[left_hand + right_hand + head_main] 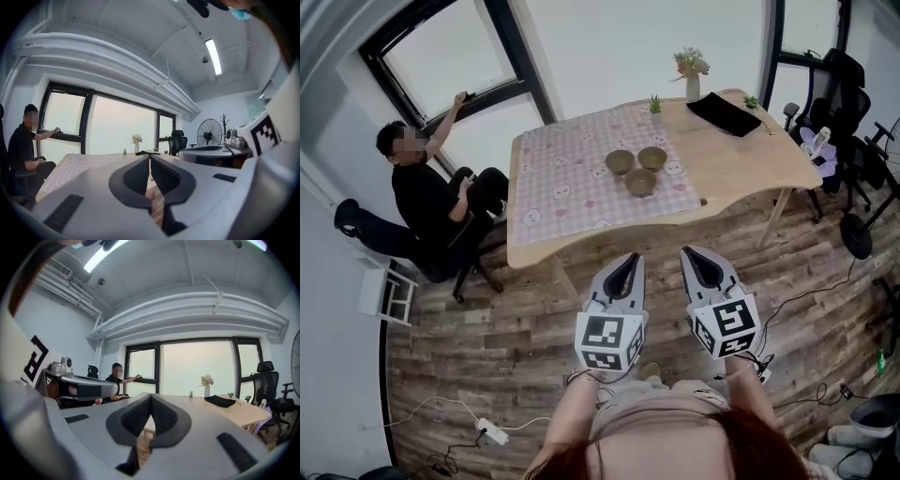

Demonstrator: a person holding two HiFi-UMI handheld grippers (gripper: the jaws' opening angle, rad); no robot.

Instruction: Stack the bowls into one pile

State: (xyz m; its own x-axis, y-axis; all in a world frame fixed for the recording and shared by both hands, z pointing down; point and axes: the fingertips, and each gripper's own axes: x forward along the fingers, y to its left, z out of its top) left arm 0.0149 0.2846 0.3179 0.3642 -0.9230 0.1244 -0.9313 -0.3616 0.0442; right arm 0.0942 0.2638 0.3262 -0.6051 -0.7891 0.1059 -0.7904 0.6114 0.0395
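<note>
Three brown bowls stand close together on the pink checked cloth (572, 178) of the wooden table: one at the left (619, 161), one at the right (652, 157), one nearer me (640, 181). My left gripper (627, 257) and right gripper (692, 251) are held side by side over the wooden floor, well short of the table's near edge and pointing at it. Both have their jaws shut with nothing between them. In the left gripper view the left gripper (150, 157) meets tip to tip; the right gripper (150, 396) does the same in its own view.
A person in black (427, 197) sits at the window left of the table. A vase of flowers (692, 73), two small plants and a black flat thing (724, 113) stand on the table's far end. Office chairs (839, 103) and a fan stand at the right. A power strip (492, 433) lies on the floor.
</note>
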